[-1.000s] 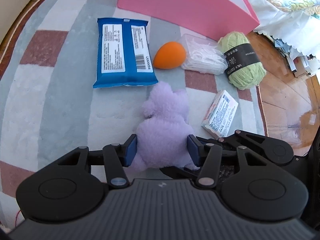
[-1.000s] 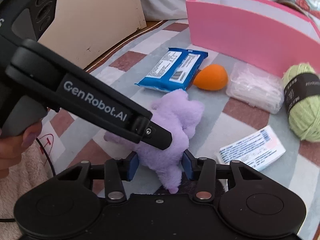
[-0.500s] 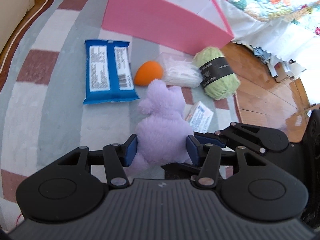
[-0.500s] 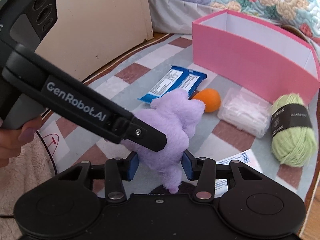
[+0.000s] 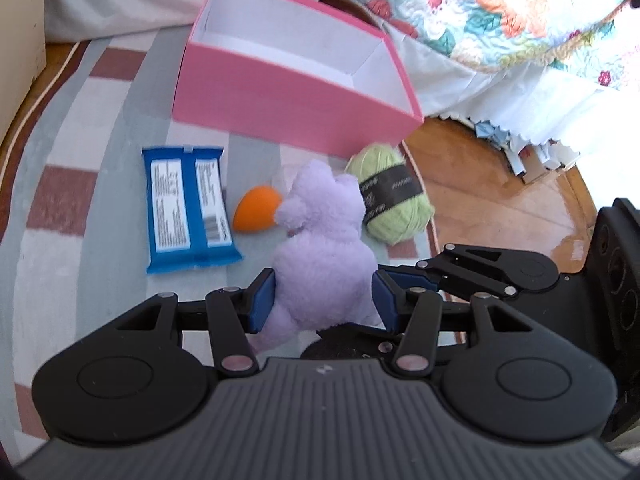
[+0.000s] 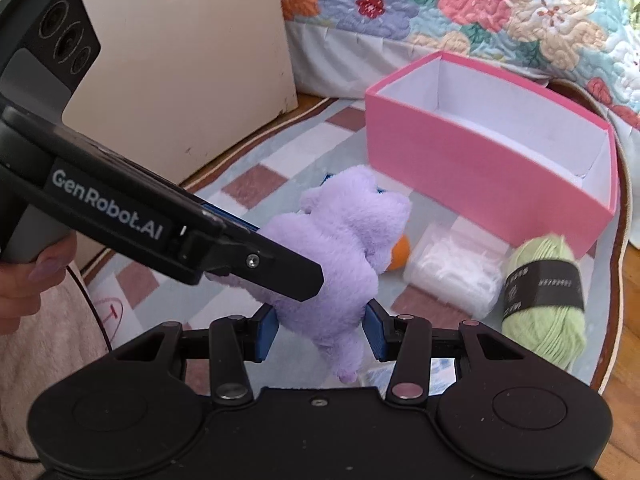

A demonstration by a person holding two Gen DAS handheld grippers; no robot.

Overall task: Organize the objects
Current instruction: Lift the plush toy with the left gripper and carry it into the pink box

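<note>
A purple plush toy [image 5: 324,264] hangs above the checked rug, held from two sides. My left gripper [image 5: 324,300] is shut on its lower body, blue pads pressing the fur. My right gripper [image 6: 320,328] is shut on the same purple plush toy [image 6: 340,248] from the other side. In the right wrist view the left gripper's black body crosses from the left. An open pink box [image 5: 296,68] with a white inside stands beyond the toy; the same pink box [image 6: 492,160] shows at the right.
On the rug lie a blue packet [image 5: 188,208], an orange egg-shaped sponge [image 5: 256,214], a green yarn ball [image 5: 390,196], and a clear box of white picks [image 6: 452,272]. A floral quilt [image 6: 480,12] hangs behind. A cream cabinet [image 6: 180,60] stands left. Wooden floor [image 5: 500,200] lies right.
Both grippers have risen with the plush toy, lifting it off the rug. The rug objects look smaller and the pink box's open inside has come into view.
</note>
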